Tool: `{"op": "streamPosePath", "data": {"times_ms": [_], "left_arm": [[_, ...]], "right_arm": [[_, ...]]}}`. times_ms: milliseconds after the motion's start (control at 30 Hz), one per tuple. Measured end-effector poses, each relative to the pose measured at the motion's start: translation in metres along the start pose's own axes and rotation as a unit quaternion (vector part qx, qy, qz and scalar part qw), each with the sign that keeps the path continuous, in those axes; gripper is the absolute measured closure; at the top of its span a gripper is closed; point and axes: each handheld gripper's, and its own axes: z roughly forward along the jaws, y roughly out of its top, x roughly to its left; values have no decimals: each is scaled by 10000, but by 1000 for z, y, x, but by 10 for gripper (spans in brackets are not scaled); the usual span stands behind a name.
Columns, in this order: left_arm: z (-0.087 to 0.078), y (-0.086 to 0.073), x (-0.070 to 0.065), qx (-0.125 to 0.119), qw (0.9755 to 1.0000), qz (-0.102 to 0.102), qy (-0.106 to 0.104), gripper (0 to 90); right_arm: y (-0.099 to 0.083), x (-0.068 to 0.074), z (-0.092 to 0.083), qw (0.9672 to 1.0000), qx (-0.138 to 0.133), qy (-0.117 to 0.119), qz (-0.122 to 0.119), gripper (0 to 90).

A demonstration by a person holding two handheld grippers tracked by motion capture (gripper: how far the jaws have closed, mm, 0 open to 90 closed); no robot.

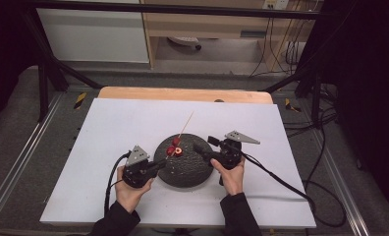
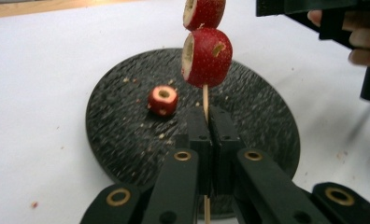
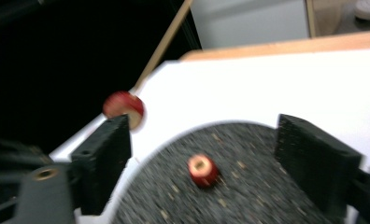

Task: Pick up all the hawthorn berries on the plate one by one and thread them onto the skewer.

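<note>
Skewer [image 2: 205, 100] carries 2 fruits; 1 fruit [image 2: 163, 100] lies on black plate [image 2: 127, 140].

Black tongs [image 1: 164, 164], dark sleeves [image 1: 239, 214]

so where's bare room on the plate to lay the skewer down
The near and right parts of the dark plate are bare. It is crowded at the far left, where the loose fruit piece lies beside the skewer. The white mat is bare along the far side.
</note>
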Motion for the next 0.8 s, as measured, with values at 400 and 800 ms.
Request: {"op": "streamPosePath", "data": {"times_ms": [400, 800], "left_arm": [[-26, -19, 17, 243, 9994, 244, 16, 883], [-50, -44, 39, 521, 9983, 237, 112, 883]], "right_arm": [[0, -5, -3, 9925, 1078, -114, -568, 57], [6, 5, 11, 9755, 1967, -162, -973, 37]]}}
